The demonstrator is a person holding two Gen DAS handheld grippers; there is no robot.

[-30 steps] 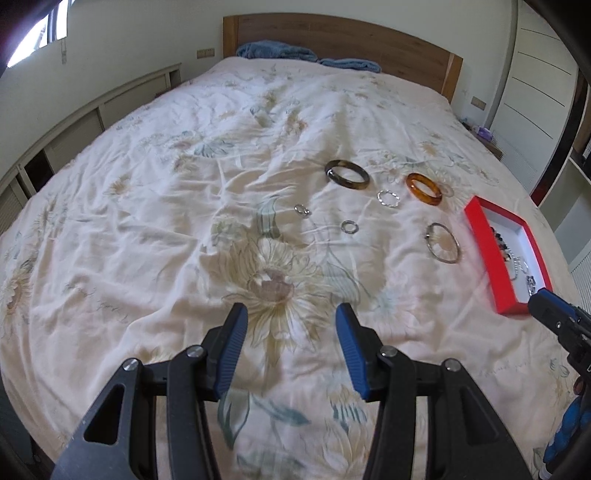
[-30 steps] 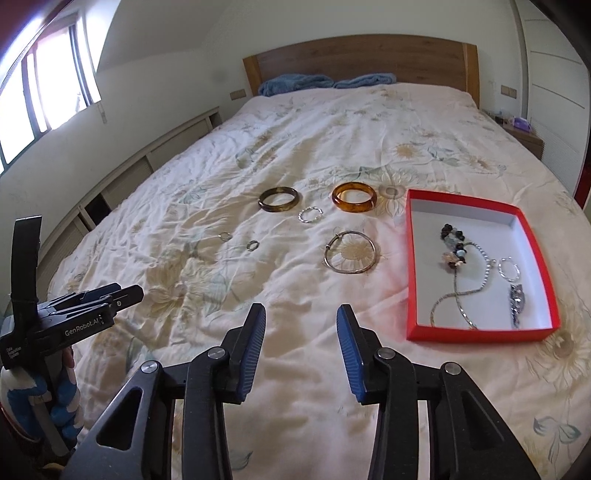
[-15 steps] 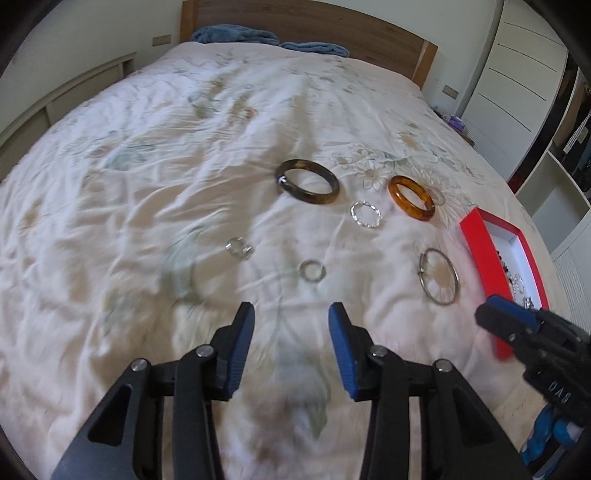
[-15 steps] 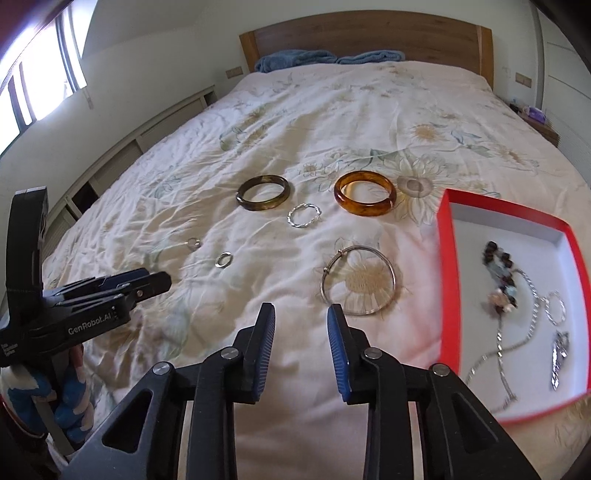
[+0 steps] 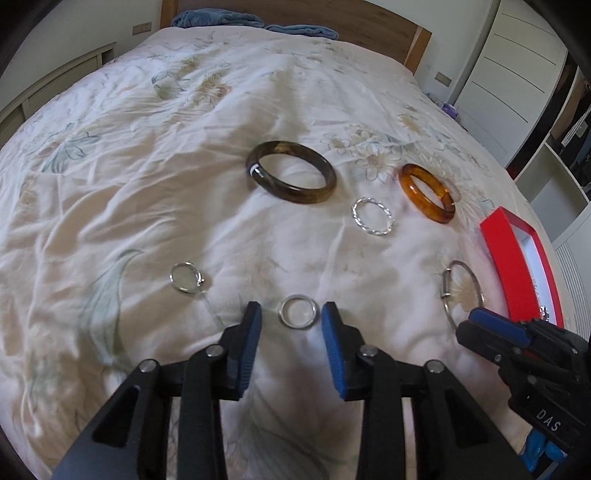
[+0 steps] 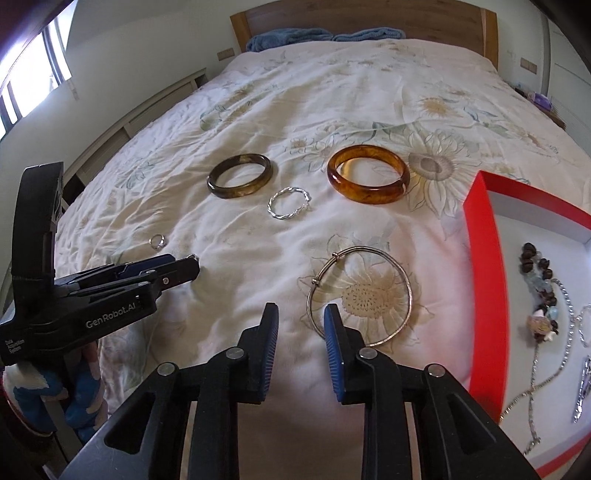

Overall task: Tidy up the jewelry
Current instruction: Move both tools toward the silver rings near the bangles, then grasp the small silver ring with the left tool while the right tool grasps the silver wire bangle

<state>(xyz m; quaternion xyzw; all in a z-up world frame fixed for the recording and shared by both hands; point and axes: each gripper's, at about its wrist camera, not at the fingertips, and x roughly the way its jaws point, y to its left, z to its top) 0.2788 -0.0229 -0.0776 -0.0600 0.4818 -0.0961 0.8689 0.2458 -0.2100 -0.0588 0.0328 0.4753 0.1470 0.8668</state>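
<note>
My left gripper (image 5: pixel 291 314) is open, low over the quilt, with a small silver ring (image 5: pixel 298 311) lying between its fingertips. A second silver ring (image 5: pixel 184 277) lies to its left. My right gripper (image 6: pixel 300 314) is open, its right fingertip at the near rim of a thin silver bangle (image 6: pixel 360 293). A dark brown bangle (image 5: pixel 291 171), an amber bangle (image 6: pixel 368 173) and a twisted silver bracelet (image 6: pixel 288 203) lie farther back. A red box (image 6: pixel 484 295) at the right holds a bead bracelet (image 6: pixel 537 273) and chains.
Everything lies on a floral quilt (image 5: pixel 147 147) on a bed with a wooden headboard (image 6: pixel 369 18) and blue pillows (image 5: pixel 221 18). A white wardrobe (image 5: pixel 517 55) stands at the right, low wall cabinets (image 6: pixel 147 110) at the left.
Both grippers have moved forward and down toward the quilt. The left one now brackets the small ring; the right one has reached the thin silver bangle.
</note>
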